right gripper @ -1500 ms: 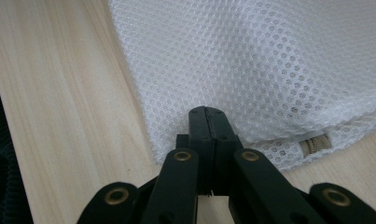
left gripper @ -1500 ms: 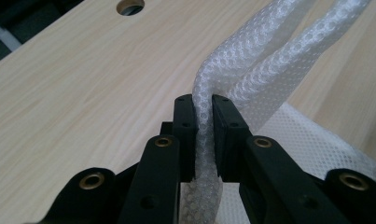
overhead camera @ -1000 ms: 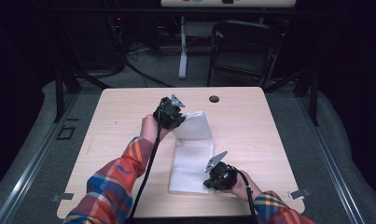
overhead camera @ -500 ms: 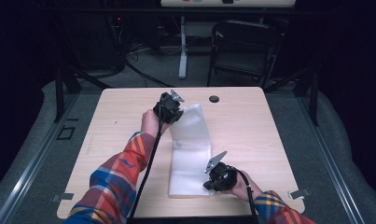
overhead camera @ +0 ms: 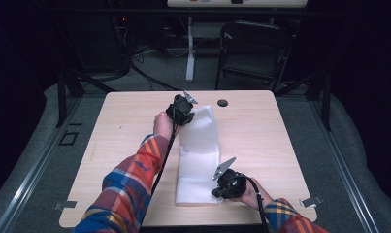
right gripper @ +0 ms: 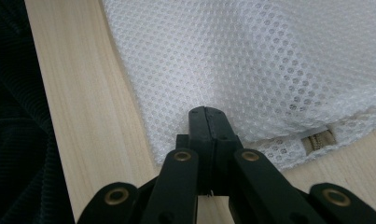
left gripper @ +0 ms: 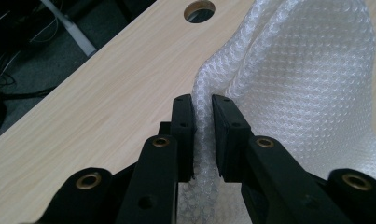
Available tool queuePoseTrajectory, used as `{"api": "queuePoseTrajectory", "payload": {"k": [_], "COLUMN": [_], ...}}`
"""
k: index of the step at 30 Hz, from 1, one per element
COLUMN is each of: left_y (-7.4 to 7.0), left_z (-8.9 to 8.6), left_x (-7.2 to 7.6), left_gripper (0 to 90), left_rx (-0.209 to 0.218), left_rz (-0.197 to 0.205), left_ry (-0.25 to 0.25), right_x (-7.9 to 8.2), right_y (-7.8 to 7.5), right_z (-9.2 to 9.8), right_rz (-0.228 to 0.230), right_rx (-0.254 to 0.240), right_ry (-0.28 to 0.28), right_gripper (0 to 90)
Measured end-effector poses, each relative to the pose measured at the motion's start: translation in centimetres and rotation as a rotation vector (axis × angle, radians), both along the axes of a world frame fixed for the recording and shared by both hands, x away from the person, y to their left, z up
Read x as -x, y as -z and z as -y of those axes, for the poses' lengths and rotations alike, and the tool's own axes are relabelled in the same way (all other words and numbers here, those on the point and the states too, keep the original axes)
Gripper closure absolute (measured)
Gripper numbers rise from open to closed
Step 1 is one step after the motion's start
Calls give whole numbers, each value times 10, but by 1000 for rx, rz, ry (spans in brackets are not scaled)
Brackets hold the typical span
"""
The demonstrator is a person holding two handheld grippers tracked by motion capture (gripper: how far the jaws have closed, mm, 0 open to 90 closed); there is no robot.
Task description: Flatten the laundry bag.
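White mesh bag (overhead camera: 199, 154) lengthwise on wooden table (overhead camera: 280, 141), far end pinched in left gripper (left gripper: 202, 112), jaws clamped on a raised fold, near corner beside zipper (right gripper: 318, 140) clamped in fully closed right gripper (right gripper: 208, 116).

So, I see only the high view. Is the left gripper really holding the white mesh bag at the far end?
Observer: Yes. The left gripper pinches a bunched fold of the mesh bag between its pads.
Operator: And the right gripper?
Observer: The right gripper is shut on the near edge of the bag, its jaws almost together.
Operator: Any zipper visible?
Observer: Yes, a zipper end shows at the bag's edge, beside the right gripper's jaws.
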State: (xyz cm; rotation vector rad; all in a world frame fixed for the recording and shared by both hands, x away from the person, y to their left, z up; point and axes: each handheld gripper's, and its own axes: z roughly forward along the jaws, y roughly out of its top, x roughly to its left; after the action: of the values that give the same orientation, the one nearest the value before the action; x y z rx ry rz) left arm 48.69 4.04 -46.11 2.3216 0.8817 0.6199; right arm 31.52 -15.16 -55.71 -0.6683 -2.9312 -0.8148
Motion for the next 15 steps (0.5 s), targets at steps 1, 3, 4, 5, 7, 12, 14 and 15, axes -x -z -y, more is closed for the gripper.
{"api": "queuePoseTrajectory", "payload": {"k": [1, 3, 4, 5, 7, 12, 14, 15], "left_y": [0, 2, 3, 4, 5, 7, 7, 6], "left_z": [1, 2, 2, 3, 4, 7, 9, 9], "left_x": [-1, -3, -5, -6, -8, -14, -16, -16], "left_gripper": [791, 787, 784, 784, 781, 772, 754, 740], "left_rx": [-5, -4, -5, -6, -10, -15, -17, -15], "left_rz": [-1, 0, -1, -1, 0, -5, -3, 0], "left_ry": [-1, -7, -11, -14, -19, -27, -27, -25], "right_x": [0, 0, 0, 0, 0, 0, 0, 0], "right_y": [1, 0, 0, -1, 0, 0, 0, 0], "right_z": [0, 0, 0, 0, 0, 0, 0, 0], "right_rz": [3, -4, -3, -2, 1, 0, 1, -3], "right_rx": [-6, -3, 4, 10, 7, 7, 6, 2], "right_ry": [-3, 4, 2, 0, 2, 1, 2, 2], "right_gripper": [900, 900, 900, 900, 900, 900, 900, 900]}}
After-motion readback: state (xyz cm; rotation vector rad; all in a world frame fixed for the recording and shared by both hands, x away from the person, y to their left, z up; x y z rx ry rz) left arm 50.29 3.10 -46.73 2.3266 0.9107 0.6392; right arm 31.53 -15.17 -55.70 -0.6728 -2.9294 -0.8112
